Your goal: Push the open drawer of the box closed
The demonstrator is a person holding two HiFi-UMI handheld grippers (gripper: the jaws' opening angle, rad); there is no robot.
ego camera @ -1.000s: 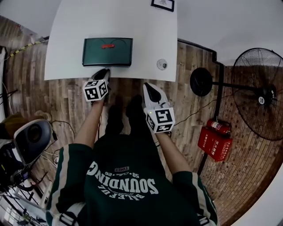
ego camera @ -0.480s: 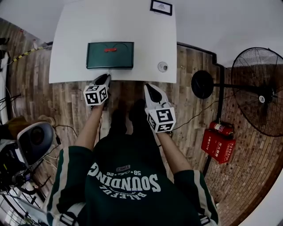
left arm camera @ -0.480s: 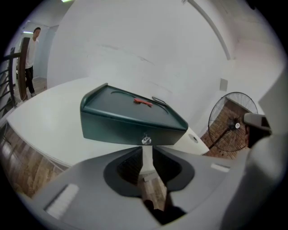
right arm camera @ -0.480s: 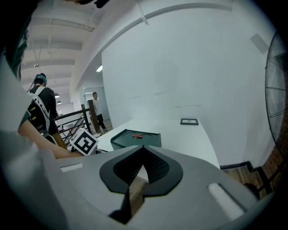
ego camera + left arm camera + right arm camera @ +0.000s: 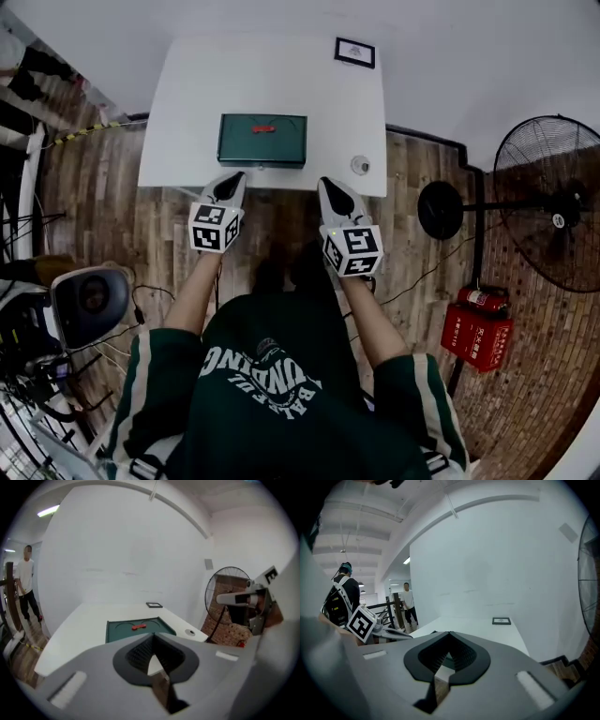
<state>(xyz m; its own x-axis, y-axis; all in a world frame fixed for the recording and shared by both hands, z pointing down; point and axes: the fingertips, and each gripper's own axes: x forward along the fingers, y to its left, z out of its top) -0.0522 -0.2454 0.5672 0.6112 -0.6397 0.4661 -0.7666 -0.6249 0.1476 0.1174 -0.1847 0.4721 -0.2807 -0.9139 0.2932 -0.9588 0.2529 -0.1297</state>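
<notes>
A dark green box (image 5: 262, 141) with a small red piece (image 5: 262, 128) on its top lies near the front edge of the white table (image 5: 187, 103). I cannot make out the drawer from above. My left gripper (image 5: 232, 177) is shut, with its tip just short of the table edge below the box's left corner. My right gripper (image 5: 328, 182) is also shut and is level with the left one, to the right of the box. In the left gripper view the box (image 5: 138, 629) lies straight beyond the closed left gripper (image 5: 152, 637). The right gripper (image 5: 449, 634) points over the table.
A small framed picture (image 5: 354, 52) stands at the table's far edge and a small round object (image 5: 360, 165) sits right of the box. A floor fan (image 5: 553, 211) and red extinguisher box (image 5: 478, 337) stand at the right. People (image 5: 408, 604) stand far left.
The head view has shifted, so the table and box sit lower and further right in the picture. Both grippers stay shut just in front of the table edge.
</notes>
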